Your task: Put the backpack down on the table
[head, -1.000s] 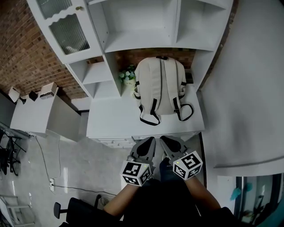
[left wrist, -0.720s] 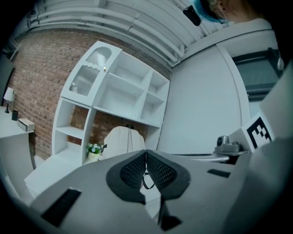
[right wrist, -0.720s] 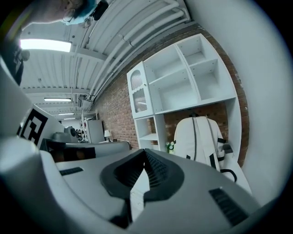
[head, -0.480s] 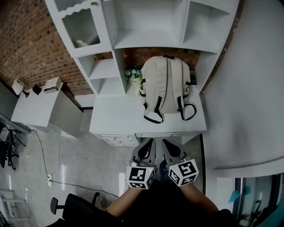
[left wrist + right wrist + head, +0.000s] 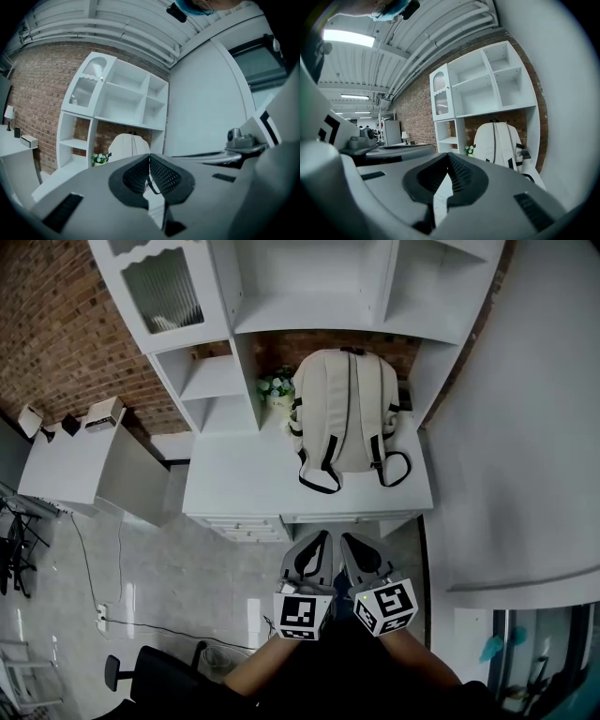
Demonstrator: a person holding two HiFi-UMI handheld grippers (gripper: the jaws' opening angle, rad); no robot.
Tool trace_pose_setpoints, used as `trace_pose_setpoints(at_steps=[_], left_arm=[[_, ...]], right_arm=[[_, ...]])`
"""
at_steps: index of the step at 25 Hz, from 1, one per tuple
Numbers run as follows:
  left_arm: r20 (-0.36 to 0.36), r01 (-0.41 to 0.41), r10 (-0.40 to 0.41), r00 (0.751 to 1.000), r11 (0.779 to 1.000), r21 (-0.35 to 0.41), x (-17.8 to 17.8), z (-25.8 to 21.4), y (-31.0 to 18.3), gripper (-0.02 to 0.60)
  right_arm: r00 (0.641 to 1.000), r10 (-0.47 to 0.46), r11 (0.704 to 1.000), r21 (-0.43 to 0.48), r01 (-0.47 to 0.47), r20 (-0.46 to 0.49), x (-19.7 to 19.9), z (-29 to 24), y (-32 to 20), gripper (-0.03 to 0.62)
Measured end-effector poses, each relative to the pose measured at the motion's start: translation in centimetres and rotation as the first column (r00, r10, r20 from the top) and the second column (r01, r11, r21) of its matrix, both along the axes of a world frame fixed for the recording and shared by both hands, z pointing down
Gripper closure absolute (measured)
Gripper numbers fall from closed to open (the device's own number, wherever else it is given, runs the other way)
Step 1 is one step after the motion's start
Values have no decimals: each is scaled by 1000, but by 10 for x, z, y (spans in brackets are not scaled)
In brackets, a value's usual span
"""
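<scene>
A cream backpack (image 5: 343,409) with black straps stands upright on the white desk (image 5: 244,484), leaning back against the brick wall in the shelf unit's alcove. It shows in the left gripper view (image 5: 127,145) and in the right gripper view (image 5: 497,143). My left gripper (image 5: 315,542) and right gripper (image 5: 352,544) hang side by side in front of the desk's near edge, well short of the backpack. Both are shut with nothing between the jaws.
A small pot of white flowers (image 5: 274,390) sits left of the backpack. White shelves (image 5: 319,287) rise above the desk, with a glass-door cabinet (image 5: 159,287) at left. A white wall (image 5: 525,427) closes the right side. A lower cabinet (image 5: 75,465) stands left.
The right gripper's jaws have closed. Both grippers have drawn slightly back from the desk edge, and the head view shifted a little.
</scene>
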State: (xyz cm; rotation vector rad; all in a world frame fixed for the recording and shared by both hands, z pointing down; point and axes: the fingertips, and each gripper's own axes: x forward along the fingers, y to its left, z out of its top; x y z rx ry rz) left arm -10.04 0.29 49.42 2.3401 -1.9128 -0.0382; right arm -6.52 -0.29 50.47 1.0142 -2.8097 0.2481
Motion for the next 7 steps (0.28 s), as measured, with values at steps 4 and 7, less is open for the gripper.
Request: trace_pose_setpoints(at_steps=[4, 7], left_arm=[[12, -2, 2, 1000, 1000, -5, 3, 2, -4, 563], [17, -2, 2, 1000, 1000, -4, 5, 3, -8, 563]], right_arm=[[1000, 14, 1000, -3, -14, 2, 4, 1, -3, 577], [1000, 18, 1000, -2, -18, 4, 6, 1, -7, 577]])
